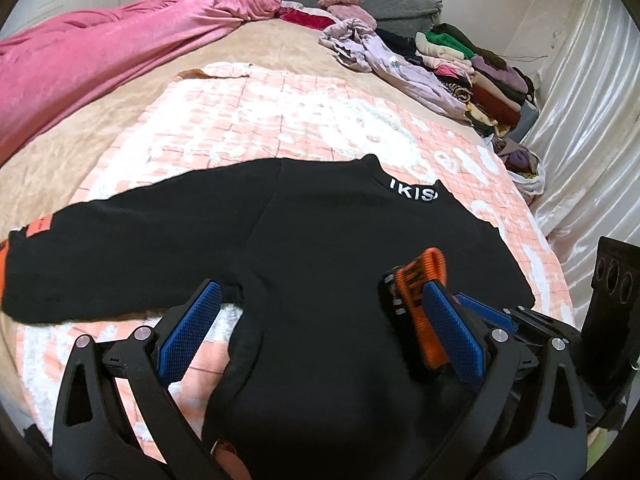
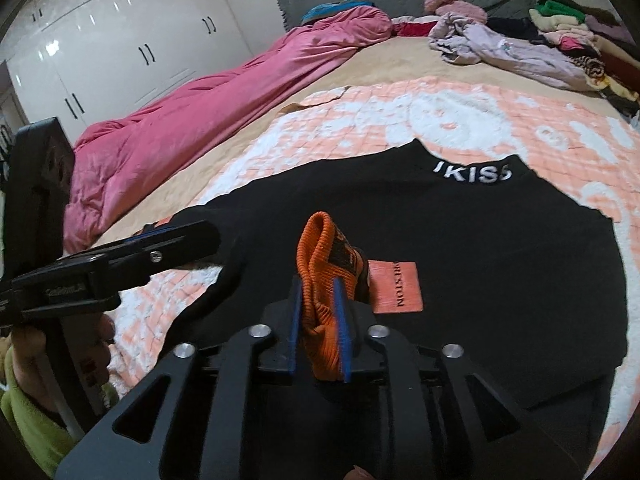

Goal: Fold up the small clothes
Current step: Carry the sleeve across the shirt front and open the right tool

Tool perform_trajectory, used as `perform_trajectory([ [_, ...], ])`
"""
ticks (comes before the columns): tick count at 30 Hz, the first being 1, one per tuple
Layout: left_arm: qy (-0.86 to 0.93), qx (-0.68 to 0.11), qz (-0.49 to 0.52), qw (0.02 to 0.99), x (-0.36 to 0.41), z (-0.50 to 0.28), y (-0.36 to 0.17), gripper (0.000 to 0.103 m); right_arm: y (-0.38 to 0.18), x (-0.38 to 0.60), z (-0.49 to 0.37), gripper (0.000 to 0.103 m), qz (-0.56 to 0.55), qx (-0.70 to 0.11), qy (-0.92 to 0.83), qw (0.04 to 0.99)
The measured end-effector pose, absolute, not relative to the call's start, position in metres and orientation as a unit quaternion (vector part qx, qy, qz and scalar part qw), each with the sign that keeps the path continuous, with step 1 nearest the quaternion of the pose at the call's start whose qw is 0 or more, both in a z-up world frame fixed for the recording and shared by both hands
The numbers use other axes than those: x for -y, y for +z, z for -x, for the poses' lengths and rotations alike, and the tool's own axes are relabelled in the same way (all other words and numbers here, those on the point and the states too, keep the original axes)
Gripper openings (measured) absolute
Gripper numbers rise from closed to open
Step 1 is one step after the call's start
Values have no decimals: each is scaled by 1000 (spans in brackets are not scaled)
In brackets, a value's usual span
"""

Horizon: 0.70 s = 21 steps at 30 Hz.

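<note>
Here the black long-sleeved top with white lettering at its collar [image 2: 460, 240] lies flat on the peach-and-white patterned quilt [image 2: 360, 120], collar away from the cameras, and serves as the landmark. Its far sleeve stretches sideways off the body, while its near sleeve is folded across the chest, so the orange ribbed cuff [image 2: 324, 280] sits over the middle of the top, just beside a small orange rectangular label [image 2: 396, 286].

The fold reads as roughly half done: one sleeve is laid in, the other awaits. To finish this step well, I judge the cuff should be set down flat on the chest, square to the side seam, and released only once the sleeve lies without a twist; pulling away too briskly could drag the knit and spoil the crease.

The right gripper [image 2: 320, 320] angles downward over the top's lower chest, its blue pads either side of the cuff; whether they press or have slackened, I cannot tell. The left gripper [image 1: 316, 328] also tilts downward near the hem side of the top, its blue pads [image 1: 192, 328] spread wide and pinching nothing, black cloth lying loose between them.
</note>
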State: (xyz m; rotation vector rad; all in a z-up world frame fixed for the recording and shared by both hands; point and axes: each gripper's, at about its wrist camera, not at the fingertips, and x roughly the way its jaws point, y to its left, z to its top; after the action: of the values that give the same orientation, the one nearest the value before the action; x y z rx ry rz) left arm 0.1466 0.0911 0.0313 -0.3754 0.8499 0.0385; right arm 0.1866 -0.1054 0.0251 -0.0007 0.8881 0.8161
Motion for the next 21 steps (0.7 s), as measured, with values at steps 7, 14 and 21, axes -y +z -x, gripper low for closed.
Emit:
perform_trajectory([
  [7,9,-414,193,890,-88,-151,22,95,37,138,-187,48,-37,-401,374,836],
  [14,-13,-460,180,869,-69,-166,-5,85,44,200,-202,49,-83,-392,298,867],
  [21,7,-491,130,861,-33,-175,-35,36,44,249,-209,49,-110,-382,248,884],
])
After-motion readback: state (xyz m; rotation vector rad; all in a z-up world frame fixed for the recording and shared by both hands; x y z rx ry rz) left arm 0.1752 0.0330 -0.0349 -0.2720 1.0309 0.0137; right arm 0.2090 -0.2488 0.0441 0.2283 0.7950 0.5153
